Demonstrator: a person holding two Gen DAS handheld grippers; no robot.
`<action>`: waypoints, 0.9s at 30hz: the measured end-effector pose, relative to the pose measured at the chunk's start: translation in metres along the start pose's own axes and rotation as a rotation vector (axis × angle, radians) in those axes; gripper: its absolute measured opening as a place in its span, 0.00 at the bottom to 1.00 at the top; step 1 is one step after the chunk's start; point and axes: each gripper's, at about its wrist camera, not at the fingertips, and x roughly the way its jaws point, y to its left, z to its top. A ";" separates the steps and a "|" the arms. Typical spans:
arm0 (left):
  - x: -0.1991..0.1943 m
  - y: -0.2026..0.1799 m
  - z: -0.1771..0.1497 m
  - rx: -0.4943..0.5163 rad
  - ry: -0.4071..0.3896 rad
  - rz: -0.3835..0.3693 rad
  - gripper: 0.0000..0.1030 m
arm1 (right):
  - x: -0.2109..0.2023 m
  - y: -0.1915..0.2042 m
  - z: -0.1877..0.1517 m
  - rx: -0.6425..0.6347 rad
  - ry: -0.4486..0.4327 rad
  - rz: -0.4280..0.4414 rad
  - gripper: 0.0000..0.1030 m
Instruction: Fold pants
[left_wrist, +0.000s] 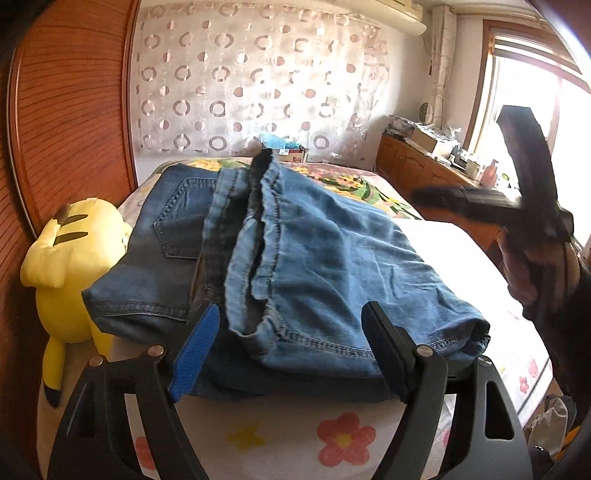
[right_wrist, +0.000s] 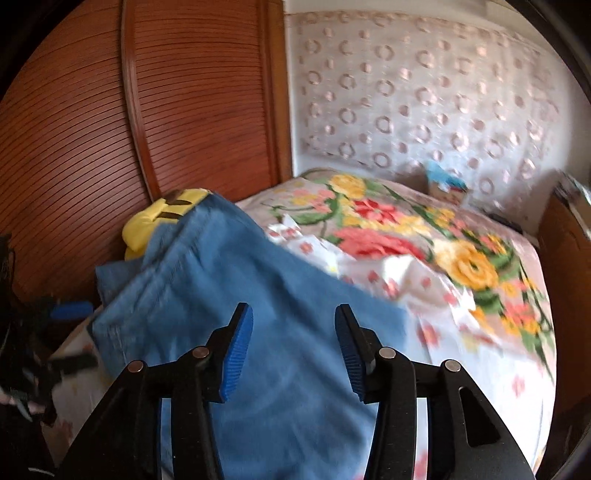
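Most of the folding looked done: the jeans (left_wrist: 295, 266) lay doubled in a thick stack on the flowered bed (left_wrist: 332, 435), while the left gripper (left_wrist: 295, 354) and right gripper (right_wrist: 293, 354) both stood spread, pinching nothing.

The blue denim jeans (left_wrist: 295, 258) lie folded into a thick, roughly rectangular bundle on the bed's flowered sheet (left_wrist: 332, 435). A back pocket faces up on the lower layer at the left. The legs are doubled over on top, their stitched hems and seams rumpled along the near edge.
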 end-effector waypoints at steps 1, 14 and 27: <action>0.000 -0.003 0.000 0.004 0.000 -0.002 0.78 | -0.006 0.001 -0.008 0.008 0.012 -0.008 0.47; -0.006 -0.052 -0.017 0.086 0.022 -0.047 0.78 | -0.056 0.009 -0.084 0.133 0.099 -0.056 0.47; -0.024 -0.082 -0.032 0.124 0.013 -0.050 0.78 | -0.049 -0.005 -0.102 0.239 0.127 -0.037 0.47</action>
